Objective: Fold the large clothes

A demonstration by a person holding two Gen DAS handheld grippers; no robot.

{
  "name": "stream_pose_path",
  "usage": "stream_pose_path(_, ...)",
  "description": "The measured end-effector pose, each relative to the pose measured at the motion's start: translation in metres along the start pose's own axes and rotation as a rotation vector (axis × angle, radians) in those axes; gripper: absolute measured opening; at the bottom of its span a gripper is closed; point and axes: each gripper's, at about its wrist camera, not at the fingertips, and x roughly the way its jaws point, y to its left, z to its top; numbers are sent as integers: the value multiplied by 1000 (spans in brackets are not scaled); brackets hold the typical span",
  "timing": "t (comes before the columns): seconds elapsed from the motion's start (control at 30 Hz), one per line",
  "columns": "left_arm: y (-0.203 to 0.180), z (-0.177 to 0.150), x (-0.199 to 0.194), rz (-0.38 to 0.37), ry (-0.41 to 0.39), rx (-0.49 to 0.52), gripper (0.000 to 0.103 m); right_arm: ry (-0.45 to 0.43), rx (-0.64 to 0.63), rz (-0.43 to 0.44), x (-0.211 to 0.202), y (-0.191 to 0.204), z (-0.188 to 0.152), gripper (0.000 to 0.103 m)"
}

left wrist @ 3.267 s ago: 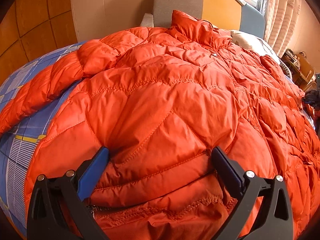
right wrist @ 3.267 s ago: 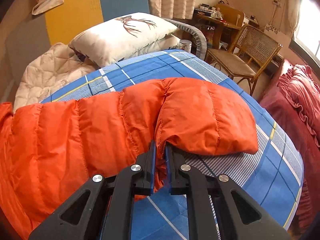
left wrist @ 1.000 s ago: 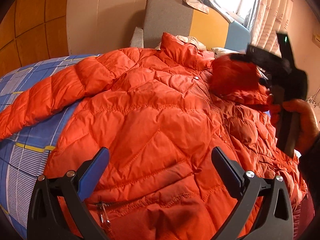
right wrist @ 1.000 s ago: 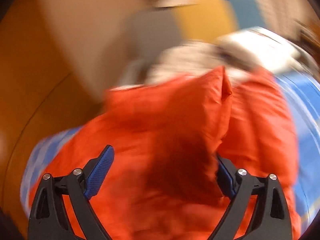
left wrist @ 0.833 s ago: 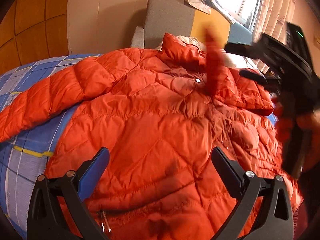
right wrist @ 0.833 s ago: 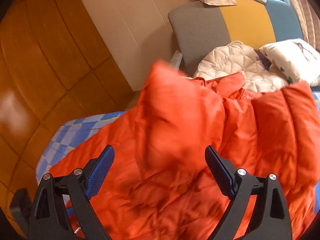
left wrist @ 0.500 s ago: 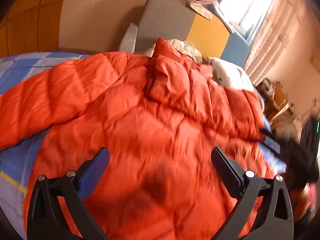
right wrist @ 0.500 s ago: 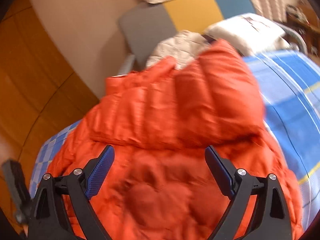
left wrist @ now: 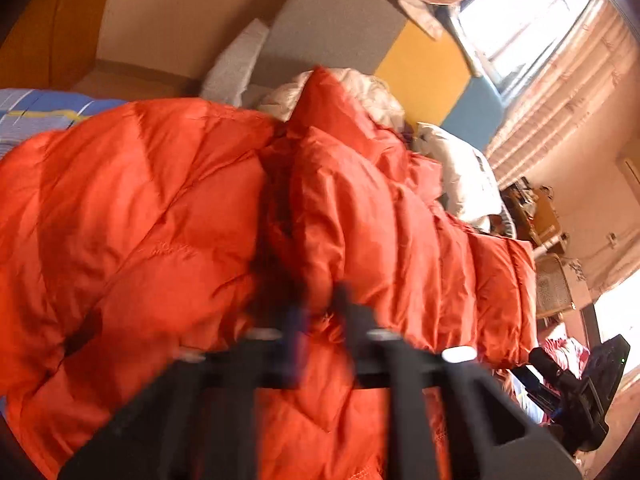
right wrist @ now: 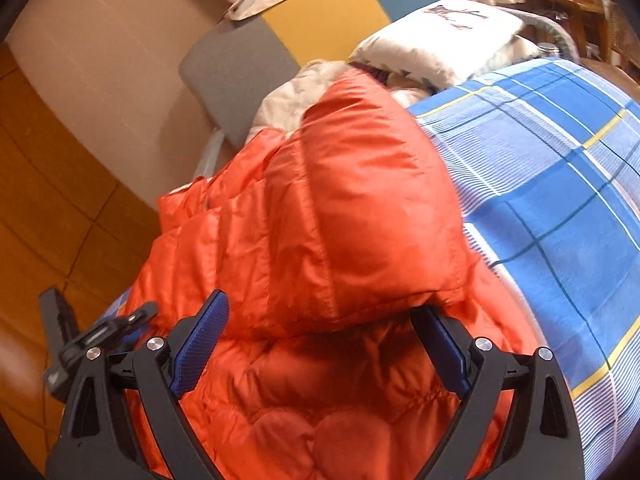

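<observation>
Roughly, left to right:

Wall [right wrist: 52,184]: orange-brown panels at far left of the R view, a beige panel next to them.

L claw [left wrist: 320,316]: low centre of its own view, smeared by motion blur. Jaws nearly together, closing on a fold of the jacket; orange fabric shows betw. the fingers. In the R view the same claw shows small at lower left [right wrist: 100,336], at the jacket's left edge.

Jacket [left wrist: 152,216]: orange quilted puffer, spread over the bed and filling most of both views. One sleeve [right wrist: 360,208] lies folded across the body, cuff end toward the R claw. Collar end points at the headboard.

R claw [right wrist: 320,344]: jaws spread wide, blue pads facing in. Sleeve cuff edge sits just above the gap, but the pads press on nothing; the jacket body lies below, betw. the fingers. Seen from the L view it is small and dark at lower right [left wrist: 576,388].

Headboard [right wrist: 248,64]: grey, yellow and blue blocks, behind the collar.

Quilt [right wrist: 288,96]: cream, bunched betw. the jacket top and headboard.

Pillow [right wrist: 440,40]: white w/ dark print, right of the quilt.

Sheet [right wrist: 552,184]: blue check w/ yellow lines, bare to the right of the jacket.

Window [left wrist: 516,20]: bright, upper right of the L view, curtains beside it.
</observation>
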Motion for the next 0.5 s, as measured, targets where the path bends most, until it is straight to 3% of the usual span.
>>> stream_pose_path(0.17,13,-2,-41,57,-86,5,5,-10,-106,96,-24,22,-9,91)
stream_pose_path(0.27,26,-5,-54,101,-95,-2,5,-59,-109,84,-30,27,-6,91)
stream_pose_path(0.37,33,-9,-53,159,-82,6,5,-63,-109,-2,-10,27,4,84)
stream_pose_path(0.5,43,-15,-44,200,-56,-3,5,18,-127,-149,34,22,8,81)
